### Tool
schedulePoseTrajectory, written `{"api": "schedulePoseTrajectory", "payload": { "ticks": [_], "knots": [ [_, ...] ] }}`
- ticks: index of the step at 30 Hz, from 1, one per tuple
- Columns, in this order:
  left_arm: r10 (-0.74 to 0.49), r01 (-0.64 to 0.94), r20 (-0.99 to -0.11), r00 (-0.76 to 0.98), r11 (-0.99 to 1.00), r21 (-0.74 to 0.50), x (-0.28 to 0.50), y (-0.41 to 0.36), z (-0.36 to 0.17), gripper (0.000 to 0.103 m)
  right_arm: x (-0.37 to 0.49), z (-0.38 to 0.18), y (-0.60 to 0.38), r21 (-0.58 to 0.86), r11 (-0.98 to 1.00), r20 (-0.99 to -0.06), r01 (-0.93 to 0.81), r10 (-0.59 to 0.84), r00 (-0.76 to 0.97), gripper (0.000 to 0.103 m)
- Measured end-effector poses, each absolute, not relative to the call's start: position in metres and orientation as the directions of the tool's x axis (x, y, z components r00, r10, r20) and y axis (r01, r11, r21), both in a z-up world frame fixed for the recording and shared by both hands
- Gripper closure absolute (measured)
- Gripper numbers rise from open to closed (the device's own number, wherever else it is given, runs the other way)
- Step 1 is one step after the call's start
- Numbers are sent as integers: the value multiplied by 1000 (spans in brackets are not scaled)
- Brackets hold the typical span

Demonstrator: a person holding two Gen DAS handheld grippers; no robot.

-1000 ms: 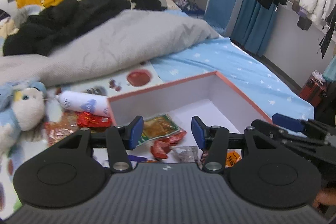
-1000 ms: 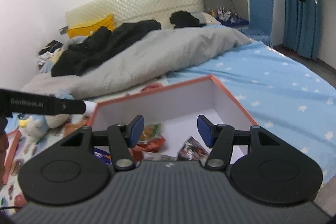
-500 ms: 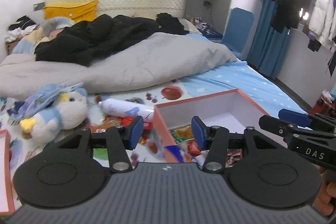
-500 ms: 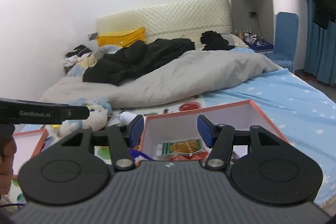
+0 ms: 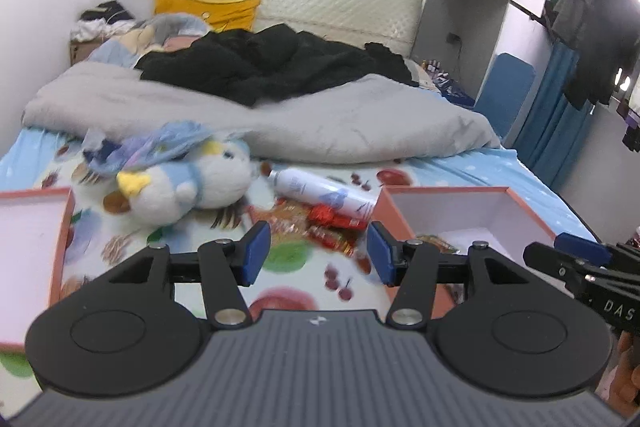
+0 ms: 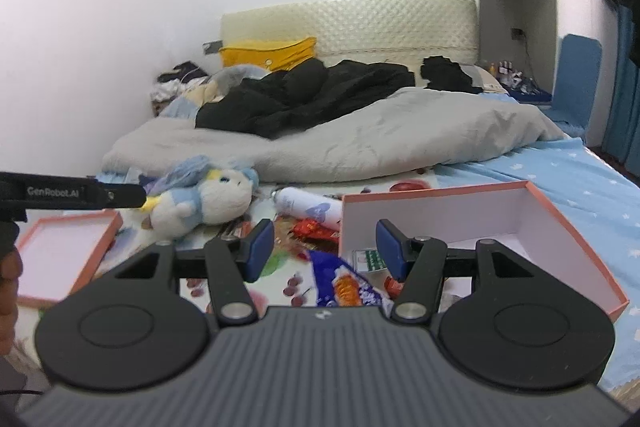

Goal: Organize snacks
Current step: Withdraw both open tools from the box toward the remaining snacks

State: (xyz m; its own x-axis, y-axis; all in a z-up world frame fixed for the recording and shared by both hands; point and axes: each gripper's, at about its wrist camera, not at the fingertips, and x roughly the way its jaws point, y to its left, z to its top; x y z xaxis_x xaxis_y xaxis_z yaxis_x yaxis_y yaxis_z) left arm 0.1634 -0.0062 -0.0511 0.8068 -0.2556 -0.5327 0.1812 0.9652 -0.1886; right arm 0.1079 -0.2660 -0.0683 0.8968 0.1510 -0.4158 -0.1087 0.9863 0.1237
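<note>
A: Grippers, count two. Left gripper (image 5: 318, 253): jaws wide apart, nothing between the blue pads (image 5: 256, 247), held above the fruit-print sheet (image 5: 288, 301). Right gripper (image 6: 324, 253): jaws likewise spread, nothing clamped.

B: Boxes?

A: Two orange-rimmed pieces with white insides. Deep box (image 6: 560, 223) on the right side of the bed; shallow tray (image 6: 72, 251) at far left, possibly its lid, cannot tell.

B: Snacks, where?

A: Split between box and sheet. Inside the deep box: one green-and-yellow packet (image 6: 370, 259) against the near wall, one small red piece (image 6: 394, 283) beside it; more hidden behind the right gripper's fingers. Outside: one blue-and-white bag (image 6: 344, 285) draped at the box's near-left corner, just beside the wall. Red wrappers (image 5: 334, 223) in a loose cluster on the sheet between box and plush toy, blurred, count not certain, at least two.

B: Other items?

A: One white spray can (image 5: 320, 193) lying on its side, touching the red wrappers, cap end toward the plush. One plush toy (image 5: 188, 183), blue and white with yellow beak, left of the can. One grey duvet (image 5: 320, 123) behind, black clothing (image 5: 260, 63) heaped on it, one yellow pillow (image 5: 206, 7) at the headboard.
</note>
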Motion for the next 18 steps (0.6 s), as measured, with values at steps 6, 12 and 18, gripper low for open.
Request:
{"api": "schedulePoseTrajectory", "payload": {
  "ticks": [6, 12, 18],
  "knots": [
    [-260, 134, -571, 779, 958, -255, 157, 12, -86, 40, 105, -81, -236, 86, 984, -447, -156, 178, 877, 45],
    [-270, 93, -611, 744, 948, -306, 162, 16, -121, 39, 106, -100, -210, 32, 979, -487, -201, 191, 852, 45],
    [-268, 62, -637, 723, 943, -327, 185, 26, -150, 34, 120, -124, -187, -34, 971, -517, -235, 184, 836, 48]
  ]
}}
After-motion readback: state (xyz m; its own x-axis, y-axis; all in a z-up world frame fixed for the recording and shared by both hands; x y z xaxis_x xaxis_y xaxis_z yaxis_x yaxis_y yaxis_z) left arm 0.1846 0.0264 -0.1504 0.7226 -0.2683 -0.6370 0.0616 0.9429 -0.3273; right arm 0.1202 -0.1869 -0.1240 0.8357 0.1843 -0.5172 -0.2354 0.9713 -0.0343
